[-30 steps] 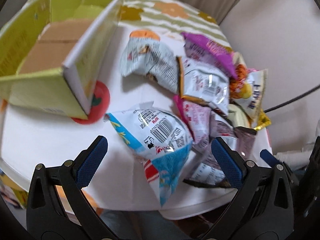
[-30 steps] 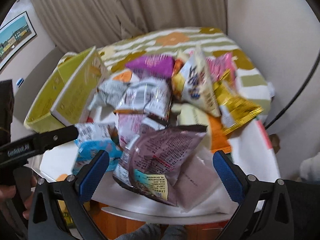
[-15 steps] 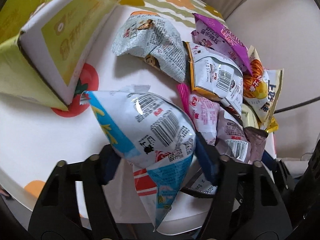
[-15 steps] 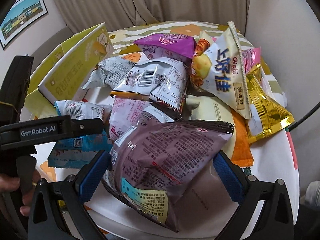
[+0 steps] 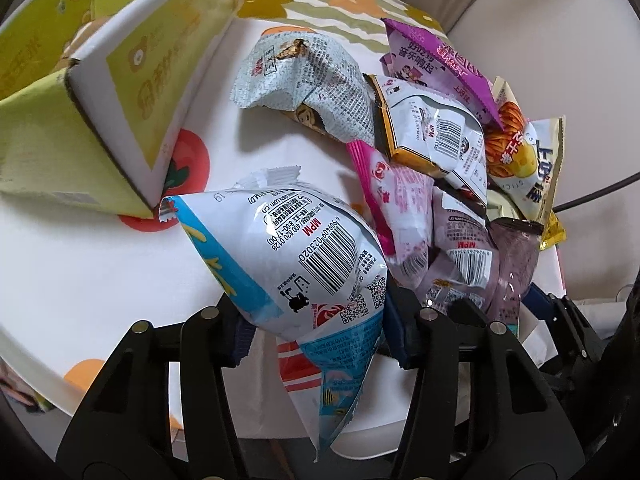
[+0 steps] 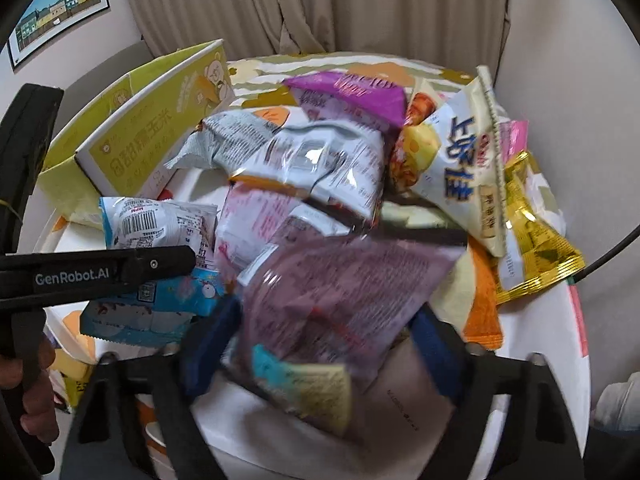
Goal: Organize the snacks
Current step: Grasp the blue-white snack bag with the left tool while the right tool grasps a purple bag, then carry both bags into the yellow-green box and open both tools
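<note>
A pile of snack bags lies on a round white table (image 5: 80,260) beside a yellow-green cardboard box (image 5: 132,92). My left gripper (image 5: 318,332) has its jaws closing, and both pads press the sides of a blue and white snack bag (image 5: 304,248) at the table's near edge. The same bag (image 6: 152,224) shows in the right wrist view under a left finger (image 6: 120,268). My right gripper (image 6: 320,344) is also closing; its blue pads squeeze a blurred purple snack bag (image 6: 340,292) at the front of the pile.
Behind the held bags lie a grey-white bag (image 5: 312,84), a magenta bag (image 5: 440,60), a white bag with an orange edge (image 5: 436,132), a pink bag (image 5: 396,192), a cream bag (image 6: 468,168) and a gold bag (image 6: 532,232). A hand (image 6: 32,392) grips the left tool. A black cable (image 6: 616,256) hangs at the right.
Both grippers stood wide open a second ago. The left jaws have closed onto the blue and white bag. The right gripper came down and its jaws have closed in on the purple bag.
</note>
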{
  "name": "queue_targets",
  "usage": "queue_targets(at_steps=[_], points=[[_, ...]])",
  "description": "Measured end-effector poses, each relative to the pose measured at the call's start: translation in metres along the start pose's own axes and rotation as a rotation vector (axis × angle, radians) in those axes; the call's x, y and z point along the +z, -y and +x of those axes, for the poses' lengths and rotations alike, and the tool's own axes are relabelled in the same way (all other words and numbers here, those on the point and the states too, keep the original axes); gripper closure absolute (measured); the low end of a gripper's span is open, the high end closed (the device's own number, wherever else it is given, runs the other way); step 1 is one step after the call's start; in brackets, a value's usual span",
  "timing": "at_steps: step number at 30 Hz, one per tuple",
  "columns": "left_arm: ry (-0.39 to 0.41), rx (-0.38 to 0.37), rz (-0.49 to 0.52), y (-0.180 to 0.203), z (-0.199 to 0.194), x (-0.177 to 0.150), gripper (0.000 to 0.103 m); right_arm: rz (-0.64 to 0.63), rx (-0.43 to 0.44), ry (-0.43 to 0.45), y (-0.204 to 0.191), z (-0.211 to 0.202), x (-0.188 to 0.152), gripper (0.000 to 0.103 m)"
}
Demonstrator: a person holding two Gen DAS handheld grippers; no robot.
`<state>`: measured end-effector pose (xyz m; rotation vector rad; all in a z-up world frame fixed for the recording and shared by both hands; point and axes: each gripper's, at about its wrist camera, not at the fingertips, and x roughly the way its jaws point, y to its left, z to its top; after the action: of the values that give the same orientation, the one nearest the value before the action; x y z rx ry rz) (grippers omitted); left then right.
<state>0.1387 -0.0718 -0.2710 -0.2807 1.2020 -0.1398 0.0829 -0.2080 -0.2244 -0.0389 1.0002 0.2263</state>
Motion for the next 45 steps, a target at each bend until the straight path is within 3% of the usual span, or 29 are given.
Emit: queue_targets(at_steps=[5, 15, 23, 29, 36, 45], points=[[0.029, 0.023, 0.03, 0.003, -0.019, -0.005, 0.054, 0.017, 0.011, 0.021, 0.001, -0.008, -0.003, 0.041], [0.136, 0.031, 0.065, 0.014, -0.089, -0.007, 0.054, 0.032, 0.023, 0.105, 0.002, -0.057, 0.007, 0.042], [0.287, 0.076, 0.05, -0.005, -0.158, 0.024, 0.054, -0.032, 0.103, 0.225, -0.011, -0.099, 0.059, 0.042], [0.343, 0.111, 0.017, -0.062, -0.192, 0.061, 0.054, -0.142, 0.126, 0.244, -0.062, -0.108, 0.114, 0.042], [0.308, 0.137, 0.035, -0.136, -0.196, 0.114, 0.054, -0.166, 0.15, 0.234, -0.131, -0.089, 0.154, 0.042], [0.176, 0.156, 0.195, -0.185, -0.151, 0.163, 0.051, -0.161, 0.12, 0.169, -0.2, -0.044, 0.18, 0.042]])
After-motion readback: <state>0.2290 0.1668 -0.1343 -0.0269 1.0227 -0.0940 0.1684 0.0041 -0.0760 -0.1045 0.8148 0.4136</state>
